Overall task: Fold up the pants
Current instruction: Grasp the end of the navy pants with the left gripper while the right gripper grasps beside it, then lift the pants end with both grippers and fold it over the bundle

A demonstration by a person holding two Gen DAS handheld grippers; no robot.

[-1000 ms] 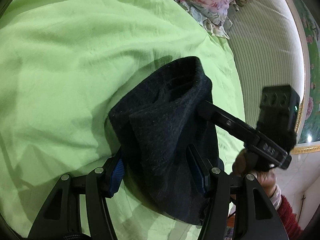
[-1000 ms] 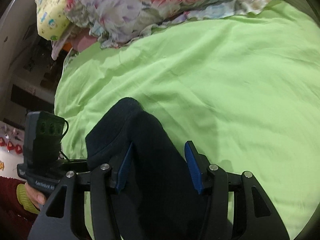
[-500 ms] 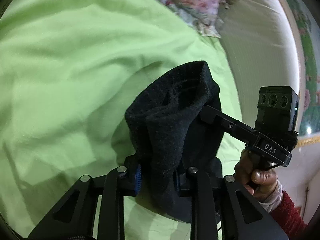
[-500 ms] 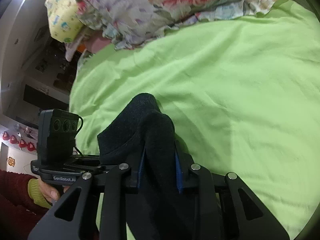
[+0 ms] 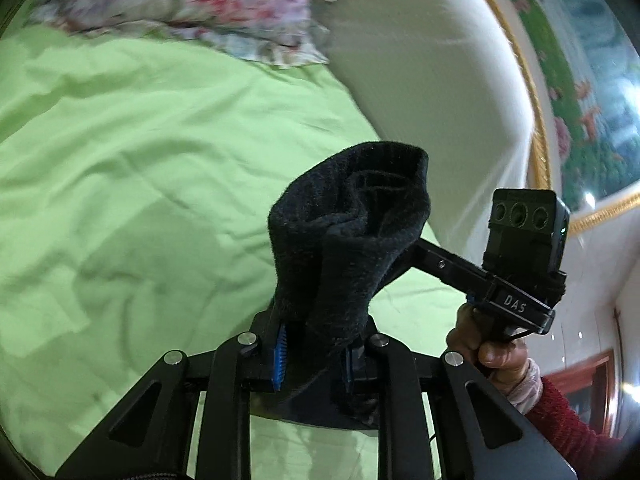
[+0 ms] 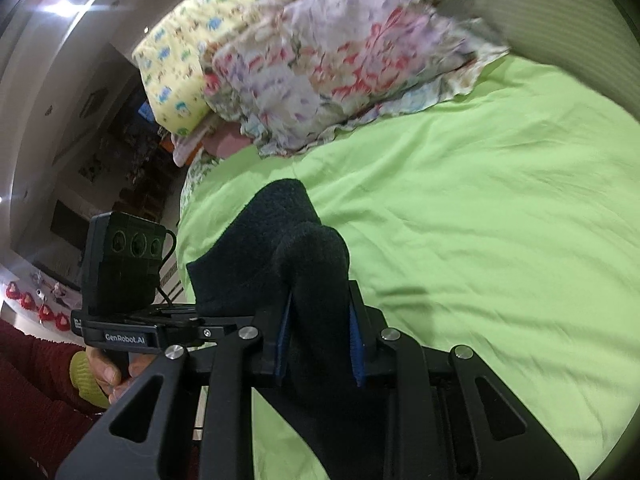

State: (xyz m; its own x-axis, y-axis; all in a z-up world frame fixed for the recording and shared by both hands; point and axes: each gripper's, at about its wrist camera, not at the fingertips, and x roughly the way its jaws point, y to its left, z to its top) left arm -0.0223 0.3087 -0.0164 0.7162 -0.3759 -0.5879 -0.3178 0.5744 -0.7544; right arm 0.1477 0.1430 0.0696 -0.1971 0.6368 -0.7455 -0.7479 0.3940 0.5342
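**Pants gripped, folding barely begun**

I've got the left claw (image 5: pixel 314 354) clamped on the black pants (image 5: pixel 344 232), the right claw (image 6: pixel 320 344) clamped on them too. The fabric bunches up between both, lifted above the green bed (image 5: pixel 140 152). I judge every fold is ahead.

Each gripper is built from matte black linkage arms joined by round silver screws. Blue ribbed pads (image 5: pixel 279 354) line the inner faces of the left gripper (image 5: pixel 314 354), and the same pads line the right gripper (image 6: pixel 319 344). A black three-lens camera module is mounted above each handle, with a thin black cable beside it. White lettering "DAS" and "GenRobot.AI" is printed on the bodies. Below each handle, a bare-skinned hand (image 5: pixel 486 344) and a dark red knitted sleeve (image 5: pixel 568 412) are seen; a yellow-green cuff (image 6: pixel 86 378) shows at the left wrist, a pale one at the right.
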